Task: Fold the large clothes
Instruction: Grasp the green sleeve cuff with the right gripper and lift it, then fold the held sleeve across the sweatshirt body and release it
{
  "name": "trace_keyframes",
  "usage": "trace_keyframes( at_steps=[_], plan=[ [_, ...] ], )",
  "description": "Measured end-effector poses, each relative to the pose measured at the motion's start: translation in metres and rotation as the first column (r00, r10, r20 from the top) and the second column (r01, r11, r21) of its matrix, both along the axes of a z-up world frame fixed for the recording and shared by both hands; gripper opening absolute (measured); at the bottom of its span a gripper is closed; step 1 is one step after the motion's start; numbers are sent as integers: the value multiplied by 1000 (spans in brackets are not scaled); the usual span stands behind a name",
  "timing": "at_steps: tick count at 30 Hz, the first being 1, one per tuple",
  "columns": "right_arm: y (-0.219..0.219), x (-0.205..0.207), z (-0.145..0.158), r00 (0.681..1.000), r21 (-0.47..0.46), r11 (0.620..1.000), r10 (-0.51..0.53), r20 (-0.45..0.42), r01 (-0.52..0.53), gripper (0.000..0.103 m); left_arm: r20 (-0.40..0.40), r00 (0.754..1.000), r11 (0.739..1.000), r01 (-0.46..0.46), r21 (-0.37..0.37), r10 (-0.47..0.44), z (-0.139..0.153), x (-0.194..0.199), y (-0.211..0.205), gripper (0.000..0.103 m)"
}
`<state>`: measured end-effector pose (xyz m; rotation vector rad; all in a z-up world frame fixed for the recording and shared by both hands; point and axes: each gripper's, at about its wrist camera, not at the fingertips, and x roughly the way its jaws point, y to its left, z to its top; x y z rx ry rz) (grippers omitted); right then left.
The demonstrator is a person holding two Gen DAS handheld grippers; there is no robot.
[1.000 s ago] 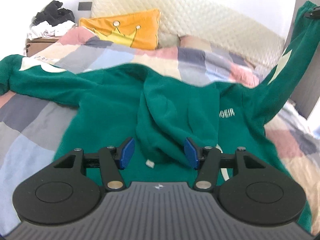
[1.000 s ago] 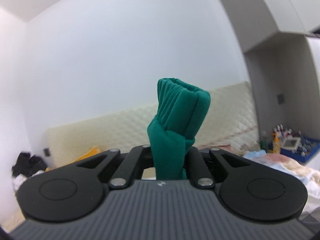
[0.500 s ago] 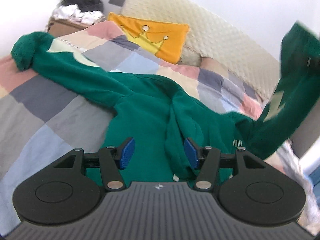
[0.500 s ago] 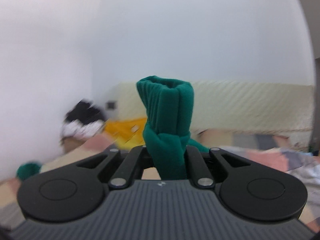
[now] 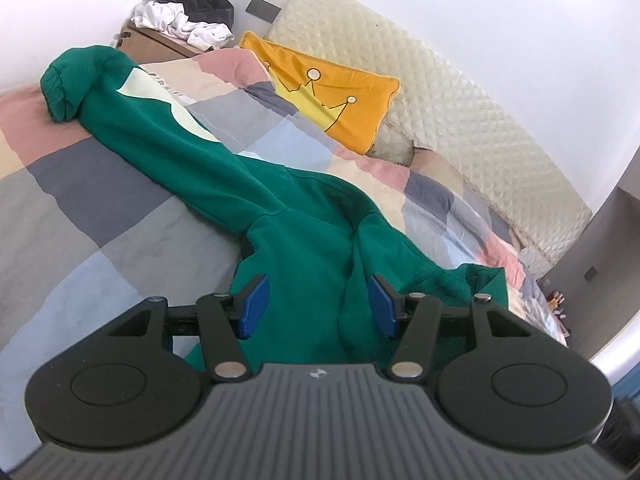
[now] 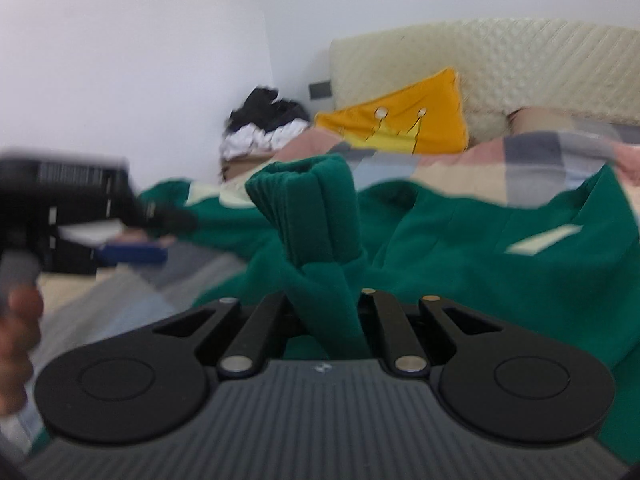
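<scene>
Barely begun, we judge: green hoodie (image 5: 304,236) lies spread on the patchwork quilt (image 5: 80,216), no fold finished. Right gripper (image 6: 326,312) clenched on one ribbed sleeve cuff (image 6: 304,208); other sleeve trails toward 10 o'clock. Left gripper (image 5: 316,306) released, empty, over the body. Thick fleece, pale sleeve patches, hood flopped forward

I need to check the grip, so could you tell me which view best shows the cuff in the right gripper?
The right wrist view: the cuff sticks up between the shut right gripper. The left wrist view doesn't show that cuff, only the other sleeve's cuff on the bed.
</scene>
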<state>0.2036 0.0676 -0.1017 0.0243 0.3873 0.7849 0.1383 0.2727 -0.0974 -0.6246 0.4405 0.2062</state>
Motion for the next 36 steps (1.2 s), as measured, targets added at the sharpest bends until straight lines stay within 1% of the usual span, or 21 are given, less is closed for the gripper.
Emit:
trace_keyframes(
  at_steps=[2, 4, 5, 7, 8, 9, 11, 14, 16, 18, 21, 23, 25, 27, 29, 32, 35, 36],
  plan=[
    [4, -1, -6, 1000, -15, 1000, 13, -16, -13, 11, 11, 1000, 999, 4, -33, -4, -2, 1, 1, 61],
    [-2, -8, -11, 999, -26, 999, 24, -39, -25, 12, 18, 1000, 998, 8, -56, -7, -1, 0, 2, 61],
    [1, -8, -6, 998, -31, 999, 34, -51, -36, 13, 23, 1000, 998, 9, -55, -8, 1, -2, 1, 61],
    [0, -7, -9, 994, -41, 997, 61, -85, -65, 21, 49, 999, 1000, 15, -20, -14, 6, -7, -4, 61],
    [-2, -8, -8, 992, -42, 995, 81, -97, -86, 38, 47, 999, 1000, 13, 0, -13, 8, -8, -6, 61],
    [-3, -11, -11, 990, -35, 994, 97, -103, -101, 59, 42, 999, 1000, 11, 14, -12, 9, -9, -8, 61],
    [-7, -16, -9, 987, -22, 993, 114, -109, -117, 75, 42, 999, 1000, 16, 12, -16, 10, -12, -10, 60],
    [-13, -28, -3, 992, -50, 995, 79, -94, -84, 75, 55, 997, 998, 55, -4, -55, 12, -18, -15, 60],
    [-23, -33, 3, 991, -5, 996, 83, -104, -84, 75, 47, 996, 998, 69, 13, -70, 13, -18, -22, 60],
    [-33, -38, 10, 992, 14, 997, 74, -101, -73, 75, 24, 996, 994, 89, 57, -91, 12, -16, -33, 60],
    [-47, -47, 15, 997, 4, 1000, 30, -75, -30, 75, -5, 989, 988, 145, 60, -145, 5, -11, -48, 56],
    [-55, -47, 15, 998, -6, 1000, -16, -63, 16, 75, -42, 983, 980, 183, 83, -180, 0, -5, -62, 51],
    [-60, -39, 13, 995, 5, 998, -65, -75, 65, 75, -80, 974, 969, 219, 116, -210, -7, 2, -76, 49],
    [-63, -24, 8, 987, 5, 993, -118, -107, 120, 74, -112, 965, 959, 252, 127, -239, -14, 8, -86, 47],
    [-66, -10, 1, 977, -1, 985, -170, -131, 171, 68, -153, 955, 950, 276, 146, -254, -23, 14, -95, 43],
    [-71, 8, -12, 959, -5, 975, -219, -180, 221, 66, -211, 943, 940, 296, 169, -258, -36, 23, -103, 41],
    [-70, 23, -25, 940, -43, 965, -262, -217, 259, 56, -262, 936, 933, 293, 209, -235, -46, 29, -109, 41],
    [-70, 27, -30, 935, -55, 963, -270, -231, 265, 56, -279, 934, 931, 288, 224, -222, -49, 32, -111, 41]
  ],
)
